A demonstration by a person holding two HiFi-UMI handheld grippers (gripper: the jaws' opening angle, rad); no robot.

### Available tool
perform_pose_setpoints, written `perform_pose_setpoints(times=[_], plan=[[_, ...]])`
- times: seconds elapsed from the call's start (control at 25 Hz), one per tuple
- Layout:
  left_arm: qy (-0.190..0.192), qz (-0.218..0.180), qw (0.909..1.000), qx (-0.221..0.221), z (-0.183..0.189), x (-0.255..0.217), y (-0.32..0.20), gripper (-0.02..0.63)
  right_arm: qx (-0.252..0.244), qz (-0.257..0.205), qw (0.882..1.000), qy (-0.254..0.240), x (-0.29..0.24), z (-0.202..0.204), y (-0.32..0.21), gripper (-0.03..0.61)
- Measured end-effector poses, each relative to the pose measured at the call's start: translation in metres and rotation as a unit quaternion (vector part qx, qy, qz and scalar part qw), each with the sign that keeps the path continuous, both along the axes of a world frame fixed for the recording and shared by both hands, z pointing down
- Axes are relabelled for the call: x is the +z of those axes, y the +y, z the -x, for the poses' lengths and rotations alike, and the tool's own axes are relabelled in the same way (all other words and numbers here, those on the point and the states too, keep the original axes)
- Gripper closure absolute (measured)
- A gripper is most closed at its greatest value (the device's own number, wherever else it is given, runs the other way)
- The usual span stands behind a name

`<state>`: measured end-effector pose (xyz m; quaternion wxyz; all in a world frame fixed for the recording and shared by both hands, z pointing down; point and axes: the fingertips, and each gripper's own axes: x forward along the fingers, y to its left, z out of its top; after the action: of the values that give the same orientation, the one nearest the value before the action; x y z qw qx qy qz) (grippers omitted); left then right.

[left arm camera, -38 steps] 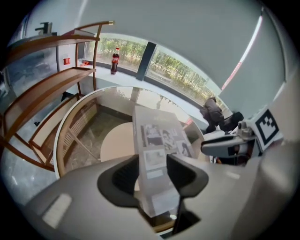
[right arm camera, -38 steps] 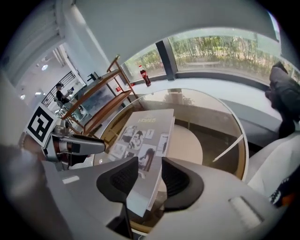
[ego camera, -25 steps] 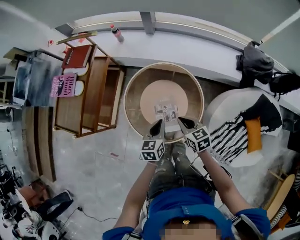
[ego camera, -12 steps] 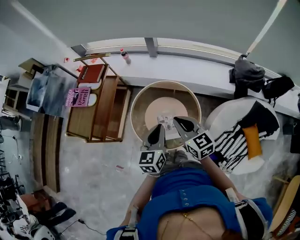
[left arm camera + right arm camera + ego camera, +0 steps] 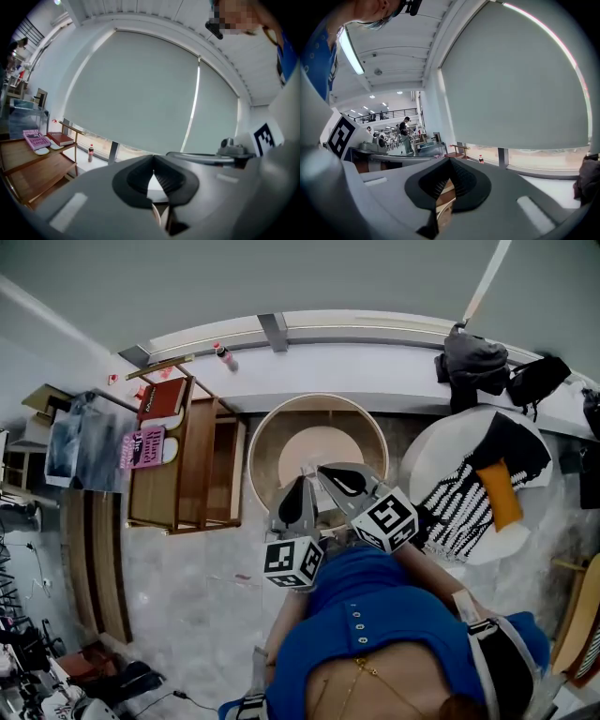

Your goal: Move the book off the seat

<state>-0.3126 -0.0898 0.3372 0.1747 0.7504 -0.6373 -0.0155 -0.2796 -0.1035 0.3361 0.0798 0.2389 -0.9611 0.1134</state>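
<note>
Right now both sets of jaws are pressed together and empty, with the left gripper [image 5: 302, 488] and right gripper [image 5: 330, 472] poised over the round seat [image 5: 323, 439]. The book [image 5: 307, 469] lies flat there, mostly hidden beneath them. I judge it thin, light and stiff; I'd pinch one edge.

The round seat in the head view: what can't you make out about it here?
- Head view: the left gripper and right gripper, both shut, cover the middle of the seat, so I cannot tell whether a book lies there.
- Both gripper views: they point up at the window blind, and each gripper's own body blocks what lies below.
</note>
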Motion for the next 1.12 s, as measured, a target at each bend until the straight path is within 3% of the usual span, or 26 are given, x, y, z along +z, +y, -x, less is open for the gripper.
perform_pose_setpoints(times=[0.28,1.12], plan=[[-0.001,0.005,1.0,-0.005,-0.001,0.0,-0.002,0.612,-0.015,-0.015,1.0,0.018,0.005,-0.001,0.001,0.58],[-0.011,0.007,0.9999,0.009,-0.017,0.0,-0.001,0.614,-0.015,0.002,1.0,0.015,0.005,-0.012,0.005,0.58]])
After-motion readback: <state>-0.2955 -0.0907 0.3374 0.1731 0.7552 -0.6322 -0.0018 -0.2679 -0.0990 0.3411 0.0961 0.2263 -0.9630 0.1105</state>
